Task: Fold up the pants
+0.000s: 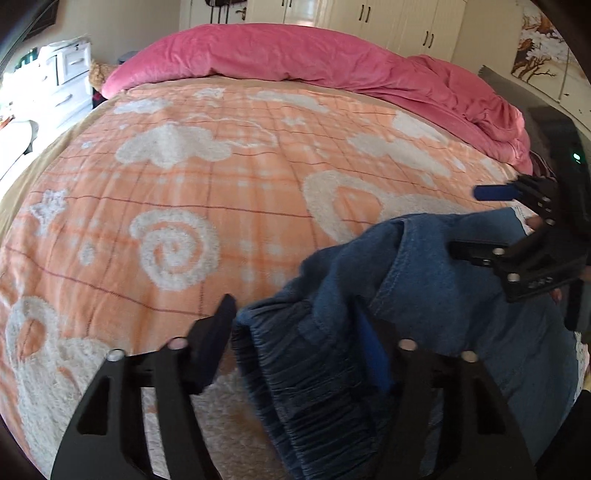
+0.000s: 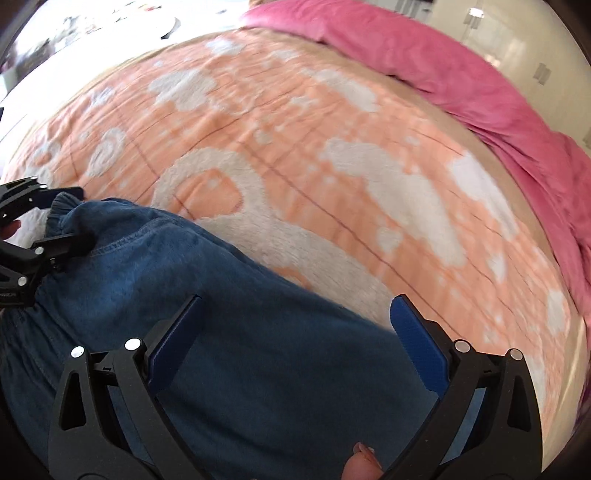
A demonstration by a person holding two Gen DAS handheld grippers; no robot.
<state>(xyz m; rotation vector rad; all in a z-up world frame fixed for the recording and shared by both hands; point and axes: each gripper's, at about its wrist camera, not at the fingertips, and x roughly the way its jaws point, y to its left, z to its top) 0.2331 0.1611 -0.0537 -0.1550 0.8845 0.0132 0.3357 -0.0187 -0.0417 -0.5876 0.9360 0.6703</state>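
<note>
Blue denim pants [image 1: 443, 295] with a gathered elastic waistband [image 1: 295, 369] lie crumpled at the near right of the bed. My left gripper [image 1: 293, 301] straddles the bunched waistband, with both pads against the cloth. The right wrist view shows the same gripper [image 2: 84, 215] at the far left, clamping the waistband [image 2: 61, 206]. My right gripper [image 2: 297, 300] hovers wide open over the flat part of the pants [image 2: 240, 350], holding nothing. It also appears open at the right edge of the left wrist view, right gripper [image 1: 464, 219], just above the pants.
An orange blanket [image 1: 221, 192] with white fluffy shapes covers the bed. A pink duvet [image 1: 295, 55] is heaped along the far side and right. White drawers [image 1: 70, 74] stand far left, with wardrobes [image 1: 406, 26] behind. A thumb [image 2: 362, 461] shows at the bottom edge.
</note>
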